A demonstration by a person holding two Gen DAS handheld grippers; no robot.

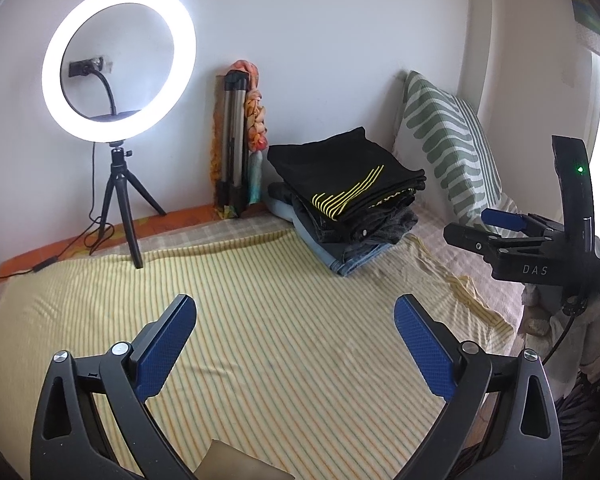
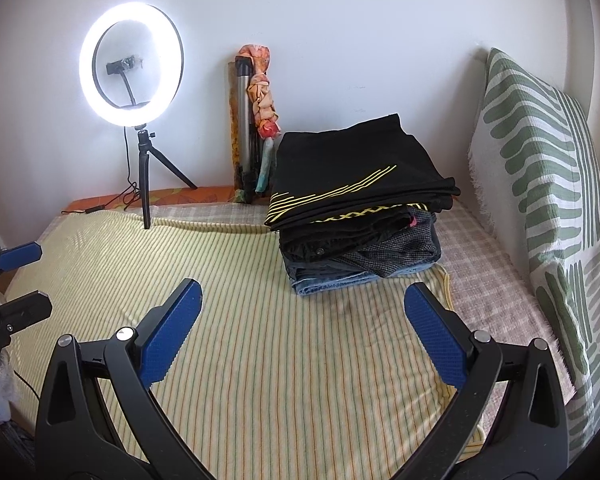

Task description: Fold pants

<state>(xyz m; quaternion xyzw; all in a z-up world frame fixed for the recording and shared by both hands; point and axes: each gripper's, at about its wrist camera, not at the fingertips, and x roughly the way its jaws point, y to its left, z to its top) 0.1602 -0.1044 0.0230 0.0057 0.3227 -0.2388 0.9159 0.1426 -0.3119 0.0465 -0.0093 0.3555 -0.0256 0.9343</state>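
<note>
A stack of folded pants sits at the back of the bed, against the wall. Black pants with yellow stripes (image 1: 340,176) (image 2: 352,172) lie on top, and blue jeans (image 1: 352,258) (image 2: 328,280) are at the bottom. My left gripper (image 1: 296,312) hangs open over the bare yellow striped blanket (image 1: 260,280), in front of the stack and apart from it. My right gripper (image 2: 306,296) is also open and empty, just short of the stack's front edge. Each gripper shows in the other's view: the right gripper (image 1: 466,223) at the right, the left gripper (image 2: 42,276) at the left.
A lit ring light (image 1: 118,64) on a small tripod stands on the bed's back left, its cable trailing left. A folded tripod (image 1: 232,140) and a bunched cloth lean on the wall. A green-striped pillow (image 2: 540,168) stands along the right side.
</note>
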